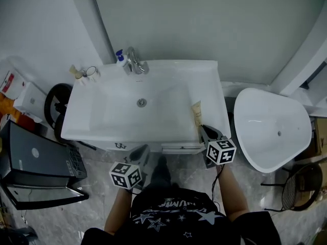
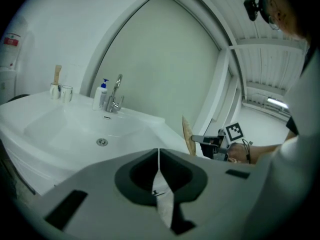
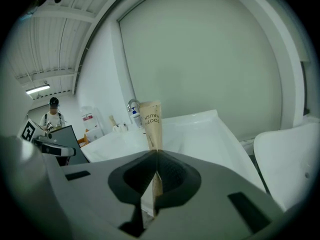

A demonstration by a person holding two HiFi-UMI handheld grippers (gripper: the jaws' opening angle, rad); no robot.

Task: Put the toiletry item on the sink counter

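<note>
Nearest: left claw (image 2: 159,155), clenched, nothing in it, held low in front of the sink cabinet. Just right of it: right claw (image 3: 156,156), clamped tight on the lower end of a beige toothbrush packet (image 3: 151,123). Packet tilted up, over the front of the right ledge of the white sink surface (image 1: 210,88); contact with the ledge not clear. Further in: basin with drain (image 1: 141,102), left of the packet. At the back rim: chrome faucet (image 1: 137,64), blue-pump soap bottle (image 1: 120,60) touching its left side, clear cup (image 1: 91,71) at the back-left corner. Off to the right, apart from the sink: white oval fixture (image 1: 271,129).
</note>
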